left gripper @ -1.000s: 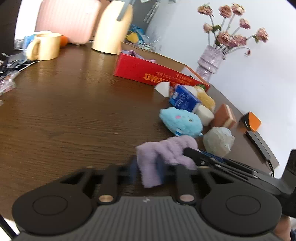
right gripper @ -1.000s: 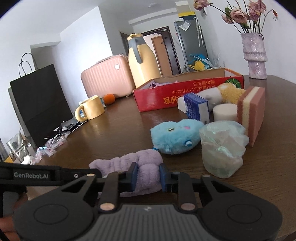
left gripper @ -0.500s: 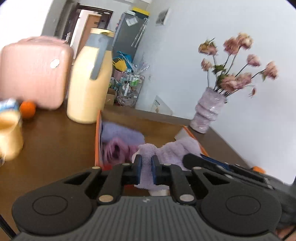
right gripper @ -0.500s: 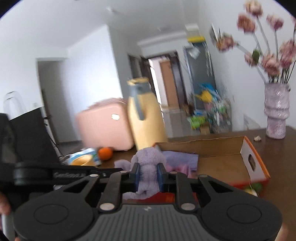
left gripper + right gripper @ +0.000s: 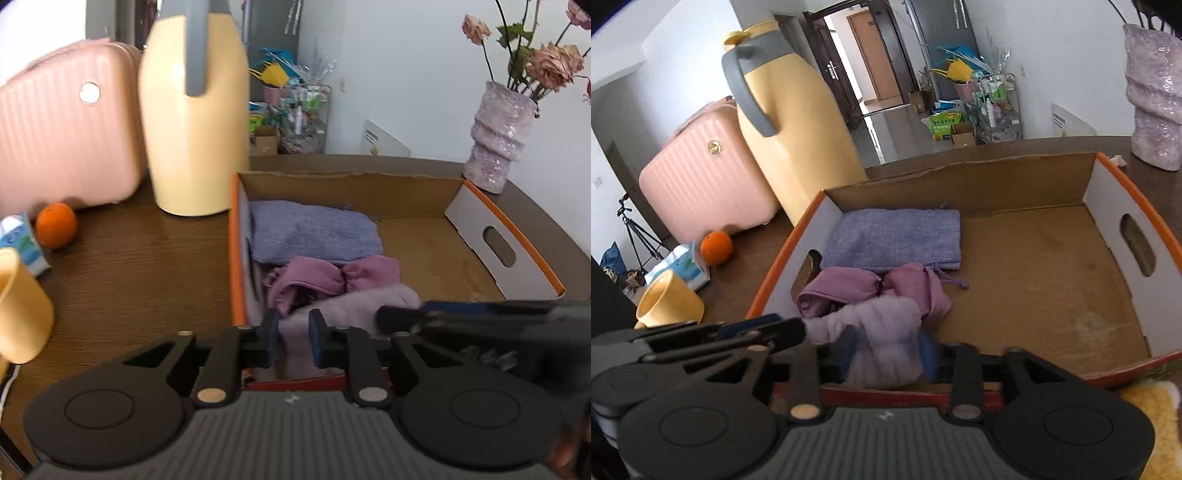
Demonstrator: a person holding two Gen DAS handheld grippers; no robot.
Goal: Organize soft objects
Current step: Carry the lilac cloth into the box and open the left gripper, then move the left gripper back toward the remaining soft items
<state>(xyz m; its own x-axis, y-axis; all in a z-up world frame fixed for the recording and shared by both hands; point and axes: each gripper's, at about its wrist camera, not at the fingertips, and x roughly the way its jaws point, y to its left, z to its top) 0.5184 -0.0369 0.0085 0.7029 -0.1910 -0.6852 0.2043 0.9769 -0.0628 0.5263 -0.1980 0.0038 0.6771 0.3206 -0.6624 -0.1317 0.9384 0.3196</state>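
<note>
A fluffy lilac cloth [image 5: 354, 306] [image 5: 882, 332] hangs over the near left corner of an open cardboard box [image 5: 480, 206] [image 5: 1108, 192]. My left gripper [image 5: 293, 341] and my right gripper [image 5: 886, 354] each pinch one end of it. The right gripper's fingers look blurred and a little spread around the cloth. Inside the box lie a folded blue-purple cloth [image 5: 314, 230] [image 5: 894, 240] and a crumpled pink-purple pouch [image 5: 325, 277] [image 5: 871, 288]. The right gripper's arm [image 5: 480, 317] crosses the left wrist view.
A tall yellow thermos [image 5: 195, 122] [image 5: 790, 133] and a pink case [image 5: 62, 129] [image 5: 701, 177] stand left of the box, with an orange [image 5: 55, 225] and a yellow mug [image 5: 668, 299]. A vase [image 5: 498, 136] stands at the box's far right. A yellow plush edge [image 5: 1152, 417] shows at lower right.
Both grippers lifted the lilac cloth off the table, carried it away from the pile of toys and lowered it into the near left corner of the box.
</note>
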